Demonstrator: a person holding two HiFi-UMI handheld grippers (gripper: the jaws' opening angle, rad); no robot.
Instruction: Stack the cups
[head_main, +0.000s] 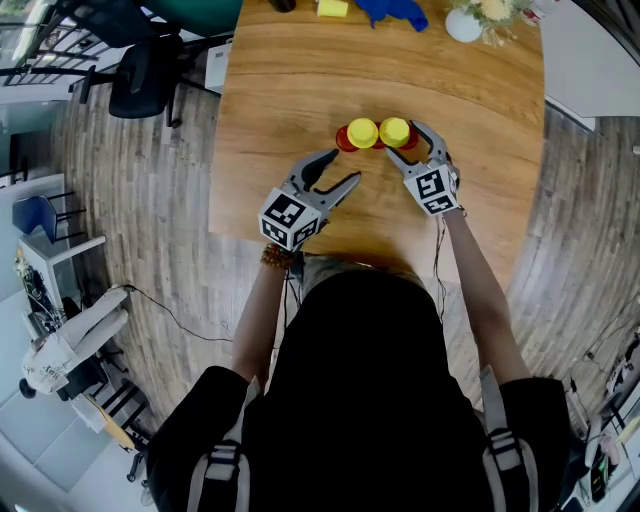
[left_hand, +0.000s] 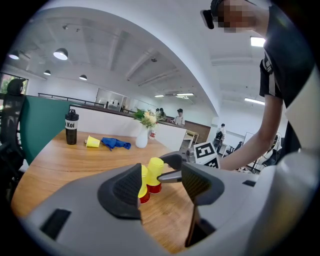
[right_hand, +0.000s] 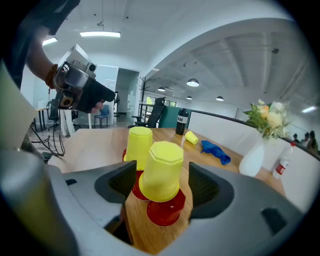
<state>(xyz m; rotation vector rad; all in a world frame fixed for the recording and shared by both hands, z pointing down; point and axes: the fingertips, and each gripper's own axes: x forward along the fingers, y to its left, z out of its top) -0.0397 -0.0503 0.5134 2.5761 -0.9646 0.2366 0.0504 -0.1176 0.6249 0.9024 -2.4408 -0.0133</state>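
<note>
Your right gripper (right_hand: 162, 184) has its fingers (right_hand: 202, 186) spread around the upturned yellow plastic cup (right_hand: 161, 170) capping a red plastic cup (right_hand: 165, 212) on the wooden bench (head_main: 300, 90), likely poised to grip. Your left gripper (left_hand: 161, 186) hovers spread-fingered and empty.

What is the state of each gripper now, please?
Left gripper: open, empty.
Right gripper: open, yellow cup between its jaws, not gripped.

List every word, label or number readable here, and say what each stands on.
"Koi": on the white band of the black bottle.
Marker cubes: black-and-white square patterns only, no letters.
Small bottle beside the vase: label too small to read.
</note>
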